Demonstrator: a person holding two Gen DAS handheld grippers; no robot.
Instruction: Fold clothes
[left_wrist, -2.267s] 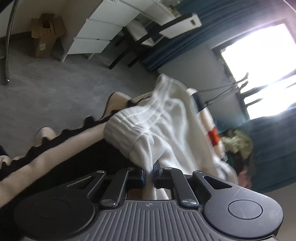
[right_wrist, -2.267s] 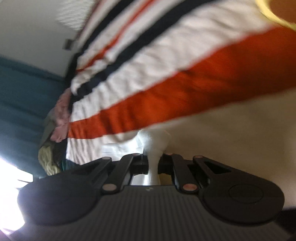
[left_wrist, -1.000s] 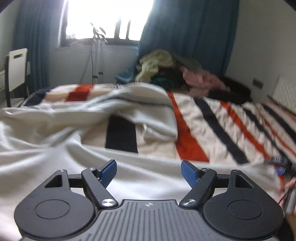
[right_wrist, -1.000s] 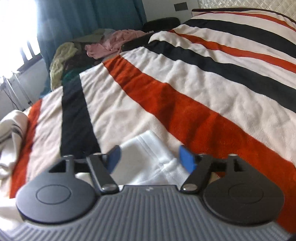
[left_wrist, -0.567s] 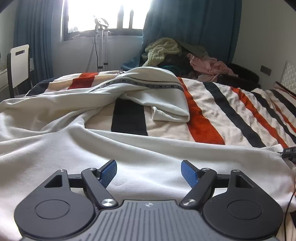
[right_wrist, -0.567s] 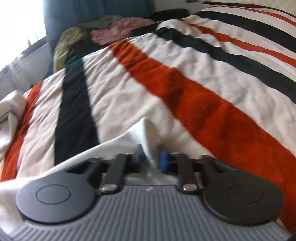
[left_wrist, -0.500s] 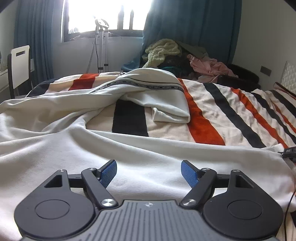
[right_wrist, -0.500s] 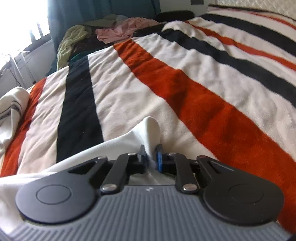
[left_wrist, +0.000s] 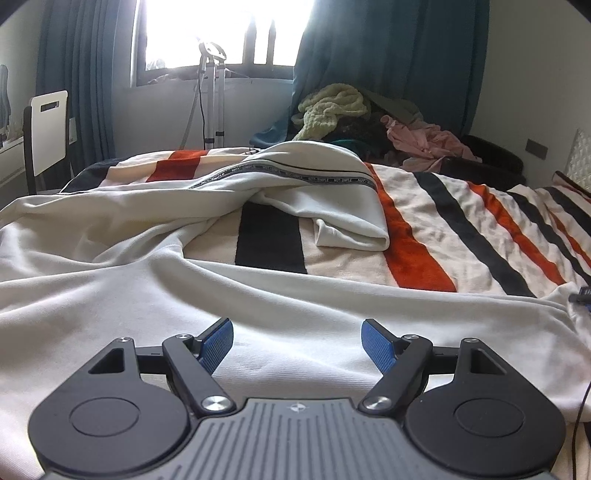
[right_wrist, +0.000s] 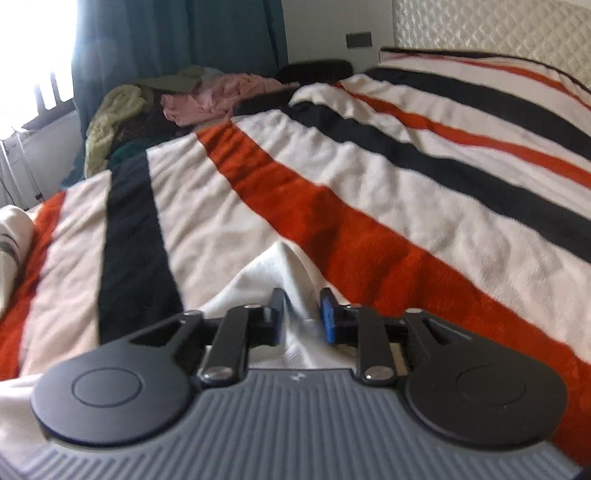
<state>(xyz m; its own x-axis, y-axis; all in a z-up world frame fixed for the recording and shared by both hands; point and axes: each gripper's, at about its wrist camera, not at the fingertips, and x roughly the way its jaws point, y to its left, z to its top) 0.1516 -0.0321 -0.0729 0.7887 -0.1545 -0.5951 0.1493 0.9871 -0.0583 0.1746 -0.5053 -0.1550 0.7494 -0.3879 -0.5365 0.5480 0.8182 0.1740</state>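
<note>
A white garment (left_wrist: 155, 295) lies spread across the striped blanket (left_wrist: 454, 236) on the bed, with a sleeve bearing a dark lettered band (left_wrist: 288, 173) folded over at the back. My left gripper (left_wrist: 297, 341) is open and empty just above the near part of the garment. In the right wrist view a peaked corner of the same white garment (right_wrist: 284, 266) stands between the blue pads of my right gripper (right_wrist: 302, 314). The jaws stand partly apart, with a narrow gap on each side of the cloth.
A pile of other clothes (left_wrist: 354, 110) sits at the far side of the bed below the teal curtain; it also shows in the right wrist view (right_wrist: 177, 99). A white chair (left_wrist: 48, 133) stands at the left. A quilted headboard (right_wrist: 498, 33) is at the right.
My right gripper was shut on the garment corner half a second ago; its jaws have now parted somewhat. My left gripper has stayed open and still.
</note>
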